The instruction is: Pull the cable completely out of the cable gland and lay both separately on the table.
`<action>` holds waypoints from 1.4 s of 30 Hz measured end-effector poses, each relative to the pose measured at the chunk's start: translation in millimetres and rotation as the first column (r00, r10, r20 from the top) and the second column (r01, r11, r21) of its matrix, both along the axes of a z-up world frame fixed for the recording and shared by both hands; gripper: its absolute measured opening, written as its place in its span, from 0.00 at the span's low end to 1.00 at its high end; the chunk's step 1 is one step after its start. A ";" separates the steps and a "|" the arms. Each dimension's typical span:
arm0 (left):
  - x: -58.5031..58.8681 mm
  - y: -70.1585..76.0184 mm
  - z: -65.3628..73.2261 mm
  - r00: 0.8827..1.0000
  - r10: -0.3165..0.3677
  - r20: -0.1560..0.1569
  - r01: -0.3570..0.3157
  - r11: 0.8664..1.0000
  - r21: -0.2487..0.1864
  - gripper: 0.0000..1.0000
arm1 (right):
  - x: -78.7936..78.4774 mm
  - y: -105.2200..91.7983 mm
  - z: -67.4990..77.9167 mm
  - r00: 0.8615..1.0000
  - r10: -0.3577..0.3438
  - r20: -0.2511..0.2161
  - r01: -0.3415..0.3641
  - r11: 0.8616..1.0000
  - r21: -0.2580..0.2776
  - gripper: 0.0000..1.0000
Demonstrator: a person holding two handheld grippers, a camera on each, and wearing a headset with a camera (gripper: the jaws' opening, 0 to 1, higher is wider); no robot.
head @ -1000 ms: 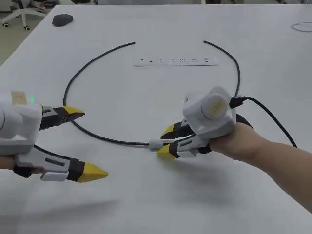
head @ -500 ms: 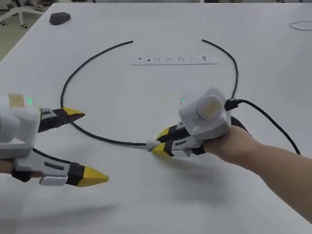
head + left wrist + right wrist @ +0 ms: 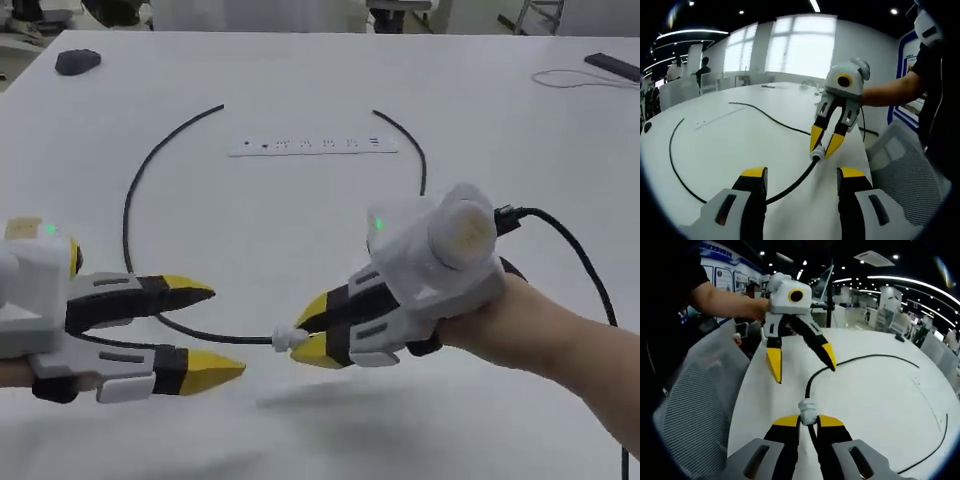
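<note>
A long black cable [image 3: 128,200] curves across the white table [image 3: 300,220]. Its near stretch runs into a small white cable gland [image 3: 285,340]. My right gripper [image 3: 298,340] is shut on the gland, its yellow tips pointing left. In the right gripper view the gland [image 3: 808,411] sits pinched between the jaws, and the cable [image 3: 860,359] leads away from it. My left gripper [image 3: 225,330] is open just left of the gland, with the cable passing between its jaws. The left gripper view shows the cable [image 3: 790,187] running up to the gland [image 3: 816,156] in the right gripper [image 3: 825,145].
A white strip with small markings [image 3: 310,146] lies at the back centre of the table. A dark rounded object [image 3: 78,62] rests at the far left. A thin wire [image 3: 570,78] lies at the far right. The right gripper's own black lead [image 3: 570,250] trails off to the right.
My left gripper has moved right, close to the gland, and now straddles the cable. The right gripper stays shut on the gland. The head camera has shifted.
</note>
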State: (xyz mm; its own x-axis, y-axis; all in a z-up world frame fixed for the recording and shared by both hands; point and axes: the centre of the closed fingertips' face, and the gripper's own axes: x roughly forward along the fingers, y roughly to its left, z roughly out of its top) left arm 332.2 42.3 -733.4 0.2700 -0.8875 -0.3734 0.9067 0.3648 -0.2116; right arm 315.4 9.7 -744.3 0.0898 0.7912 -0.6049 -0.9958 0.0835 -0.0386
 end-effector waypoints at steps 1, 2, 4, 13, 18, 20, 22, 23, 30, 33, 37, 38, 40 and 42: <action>-3.3 -4.0 0.6 1.000 -0.009 -0.027 0.009 1.000 -0.013 0.50 | -0.9 -0.2 3.7 1.000 -0.001 0.018 0.001 1.000 0.001 0.07; -2.3 -7.0 -0.3 1.000 -0.009 -0.016 0.009 1.000 -0.004 0.47 | -2.6 -1.4 4.9 1.000 -0.004 0.022 0.005 1.000 -0.007 0.07; -5.2 -12.3 1.9 1.000 -0.029 0.003 0.029 1.000 -0.012 0.45 | -6.1 -3.6 5.6 0.999 0.002 0.038 -0.002 1.000 -0.020 0.07; -17.9 -34.6 11.9 0.997 -0.060 -0.058 0.055 0.995 -0.079 0.38 | -15.2 -6.5 15.8 0.994 0.010 0.113 -0.008 1.000 -0.013 0.07; -26.8 -41.7 14.4 0.992 -0.088 -0.088 0.079 0.991 -0.108 0.36 | -17.6 -6.7 18.5 0.993 0.007 0.117 -0.007 1.000 -0.002 0.07; -32.4 -45.1 17.4 0.987 -0.106 -0.124 0.089 0.987 -0.137 0.35 | -19.6 -7.0 17.8 0.992 0.012 0.124 -0.011 1.000 -0.005 0.07; -32.9 -48.9 25.2 0.984 -0.106 -0.140 0.078 0.979 -0.188 0.35 | -22.3 -7.6 18.1 0.991 0.017 0.131 -0.016 1.000 -0.004 0.07; -33.3 -48.7 24.0 0.983 -0.108 -0.152 0.079 0.980 -0.182 0.34 | -23.1 -7.5 18.9 0.991 0.018 0.129 -0.019 1.000 0.000 0.07; -42.5 -51.9 23.4 0.970 -0.144 -0.195 0.106 0.975 -0.196 0.25 | -25.3 -7.9 18.0 0.991 0.032 0.132 -0.032 0.999 -0.002 0.07; -41.0 -50.7 23.1 0.971 -0.139 -0.193 0.101 0.976 -0.195 0.24 | -25.5 -7.4 18.8 0.991 0.030 0.130 -0.030 1.000 0.003 0.07; -39.3 -48.8 23.0 0.973 -0.135 -0.189 0.098 0.976 -0.194 0.21 | -26.2 -5.9 20.3 0.990 0.032 0.134 -0.033 0.999 0.004 0.07; -38.2 -48.3 22.7 0.976 -0.134 -0.173 0.101 0.977 -0.188 0.20 | -26.3 -5.9 20.3 0.991 0.032 0.134 -0.033 0.999 0.004 0.07; -37.9 -48.1 22.4 0.976 -0.133 -0.170 0.101 0.978 -0.185 0.17 | -26.9 -5.4 20.9 0.991 0.034 0.131 -0.035 0.999 0.007 0.07; -37.5 -47.4 22.1 0.975 -0.136 -0.174 0.104 0.978 -0.182 0.17 | -27.4 -4.7 20.6 0.990 0.037 0.135 -0.038 0.999 0.004 0.07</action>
State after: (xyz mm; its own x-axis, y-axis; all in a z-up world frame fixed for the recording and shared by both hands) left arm 294.7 -5.1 -711.3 0.0982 -0.9641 -0.2465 0.8809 0.1994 -0.4292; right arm 288.0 5.0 -723.7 0.1401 0.7998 -0.5837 -0.9839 0.0465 -0.1724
